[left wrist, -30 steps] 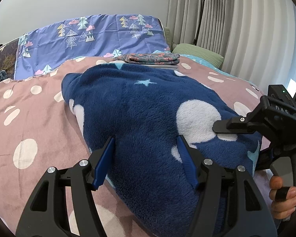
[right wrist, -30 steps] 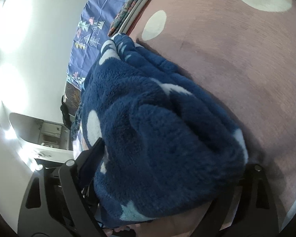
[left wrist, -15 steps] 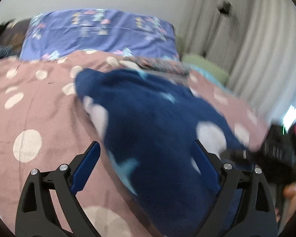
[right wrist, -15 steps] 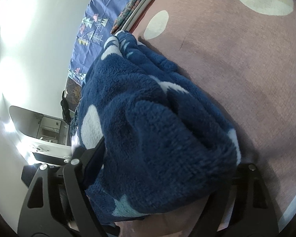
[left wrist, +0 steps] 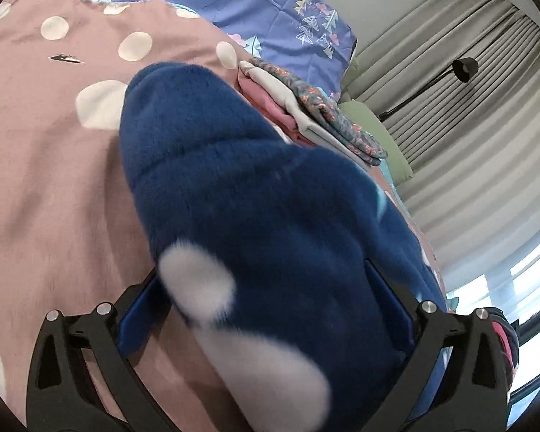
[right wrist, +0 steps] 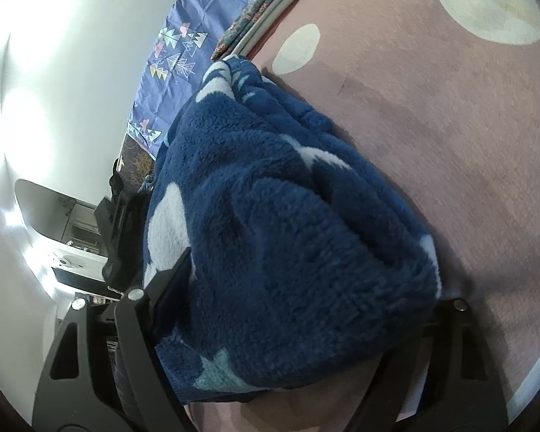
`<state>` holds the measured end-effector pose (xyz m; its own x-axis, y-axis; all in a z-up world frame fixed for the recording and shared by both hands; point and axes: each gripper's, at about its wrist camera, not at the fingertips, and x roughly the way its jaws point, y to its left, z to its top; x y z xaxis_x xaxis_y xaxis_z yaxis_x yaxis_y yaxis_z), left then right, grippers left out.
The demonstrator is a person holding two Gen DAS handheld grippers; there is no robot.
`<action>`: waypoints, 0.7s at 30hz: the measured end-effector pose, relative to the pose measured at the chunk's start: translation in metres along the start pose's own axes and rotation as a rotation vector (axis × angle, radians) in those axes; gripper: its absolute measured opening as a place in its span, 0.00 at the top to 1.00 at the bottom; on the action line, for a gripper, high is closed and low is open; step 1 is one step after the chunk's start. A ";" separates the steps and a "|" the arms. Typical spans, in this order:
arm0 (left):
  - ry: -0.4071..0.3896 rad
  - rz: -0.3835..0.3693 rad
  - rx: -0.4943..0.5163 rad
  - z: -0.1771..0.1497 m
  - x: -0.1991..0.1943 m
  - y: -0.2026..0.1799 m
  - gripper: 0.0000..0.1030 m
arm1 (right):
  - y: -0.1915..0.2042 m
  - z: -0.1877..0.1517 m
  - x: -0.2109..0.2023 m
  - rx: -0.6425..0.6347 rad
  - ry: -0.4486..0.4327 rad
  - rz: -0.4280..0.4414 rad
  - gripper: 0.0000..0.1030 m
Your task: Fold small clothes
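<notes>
Lying on the pink bed cover with white dots is a thick blue fleece, bunched up, with white spots and a pale star on it. It fills the middle of both views.

The left gripper has its jaws spread wide and they are opening more. The fleece sits between them. The blue pads are right at its sides, but this view is blurry, so I cannot tell if they press on it.

The right gripper has a fat lump of the fleece between its jaws. The jaws stand far apart and the lump fills the whole gap. The left black finger lies against the fluffy side. The other finger is mostly hidden under the fleece.

Just past the fleece is a small pile of folded clothes, pink, grey and flowery. Behind that lies a blue pillow with little trees. A green pillow sits by the pale curtain, and a black lamp stands in front of it.
</notes>
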<state>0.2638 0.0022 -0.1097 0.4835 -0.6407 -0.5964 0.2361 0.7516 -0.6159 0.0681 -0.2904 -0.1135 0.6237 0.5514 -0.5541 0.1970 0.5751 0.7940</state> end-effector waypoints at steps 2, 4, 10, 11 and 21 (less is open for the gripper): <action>0.009 0.010 0.033 0.006 0.006 -0.003 0.01 | 0.001 -0.001 0.000 -0.017 -0.010 0.000 0.20; 0.030 0.008 0.058 0.014 0.014 -0.004 0.01 | 0.001 -0.001 0.000 -0.022 -0.014 0.005 0.20; 0.055 -0.006 0.102 0.029 0.026 -0.001 0.01 | 0.000 0.002 0.001 -0.028 -0.011 0.015 0.20; 0.055 -0.004 0.103 0.029 0.027 -0.001 0.01 | 0.000 0.002 0.001 -0.028 -0.011 0.015 0.20; 0.054 0.014 0.132 0.033 0.030 -0.003 0.01 | 0.001 0.001 0.001 -0.039 -0.020 0.016 0.20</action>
<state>0.3058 -0.0138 -0.1089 0.4424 -0.6349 -0.6334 0.3406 0.7723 -0.5363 0.0694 -0.2895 -0.1128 0.6412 0.5490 -0.5362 0.1577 0.5895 0.7922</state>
